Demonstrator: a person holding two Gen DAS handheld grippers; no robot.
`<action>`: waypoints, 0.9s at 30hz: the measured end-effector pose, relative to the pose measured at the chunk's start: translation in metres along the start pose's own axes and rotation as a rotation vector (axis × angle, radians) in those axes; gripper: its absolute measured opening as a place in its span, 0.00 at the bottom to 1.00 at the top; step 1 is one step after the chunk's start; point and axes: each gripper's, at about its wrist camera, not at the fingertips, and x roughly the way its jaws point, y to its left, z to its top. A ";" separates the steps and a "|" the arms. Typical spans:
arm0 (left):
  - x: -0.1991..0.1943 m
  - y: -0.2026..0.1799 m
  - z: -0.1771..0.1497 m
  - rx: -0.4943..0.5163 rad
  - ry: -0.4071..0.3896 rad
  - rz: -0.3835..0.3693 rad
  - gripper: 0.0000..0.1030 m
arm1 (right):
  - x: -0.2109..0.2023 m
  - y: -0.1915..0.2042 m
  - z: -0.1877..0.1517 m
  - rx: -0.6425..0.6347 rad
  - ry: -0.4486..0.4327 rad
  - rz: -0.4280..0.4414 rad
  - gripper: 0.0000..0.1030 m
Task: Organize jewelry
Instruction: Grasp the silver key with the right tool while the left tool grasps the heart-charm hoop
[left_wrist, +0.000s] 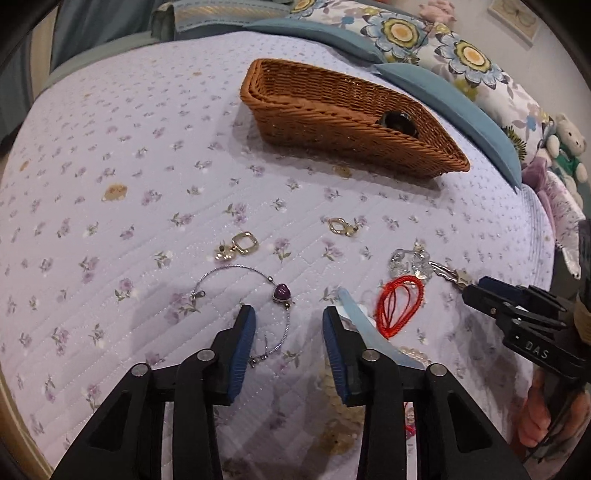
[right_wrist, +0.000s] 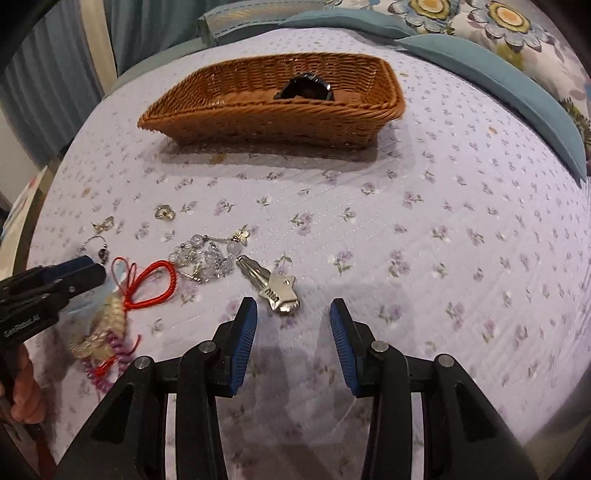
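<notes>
In the left wrist view my left gripper (left_wrist: 288, 323) is open and low over the quilt. A thin silver bracelet with a purple heart charm (left_wrist: 282, 293) lies between its blue pads, which do not press on the chain. My right gripper (right_wrist: 293, 310) is open too, and the star end of a silver hair clip (right_wrist: 275, 288) lies just ahead of its tips, untouched. The wicker basket (left_wrist: 332, 146) stands further back with a dark round piece (left_wrist: 397, 122) inside. Each gripper shows at the edge of the other's view, the right gripper (left_wrist: 476, 293) and the left gripper (right_wrist: 92, 271).
Two gold earrings (left_wrist: 242, 245) (left_wrist: 341, 226), a red cord loop (right_wrist: 151, 284), a clear bead bracelet (right_wrist: 207, 258) and a pile of pale beads (right_wrist: 107, 325) lie on the floral quilt (right_wrist: 443, 258). Blue and flowered pillows (left_wrist: 443, 96) line the far side.
</notes>
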 end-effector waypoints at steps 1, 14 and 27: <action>0.000 -0.001 -0.001 0.007 -0.005 0.009 0.35 | 0.004 0.001 0.001 -0.008 0.004 -0.008 0.42; 0.013 -0.002 0.006 0.016 -0.032 0.053 0.13 | 0.015 0.012 0.010 -0.064 -0.015 0.027 0.34; -0.007 0.008 -0.002 -0.014 -0.071 0.003 0.10 | -0.007 0.042 -0.002 -0.169 -0.071 0.117 0.25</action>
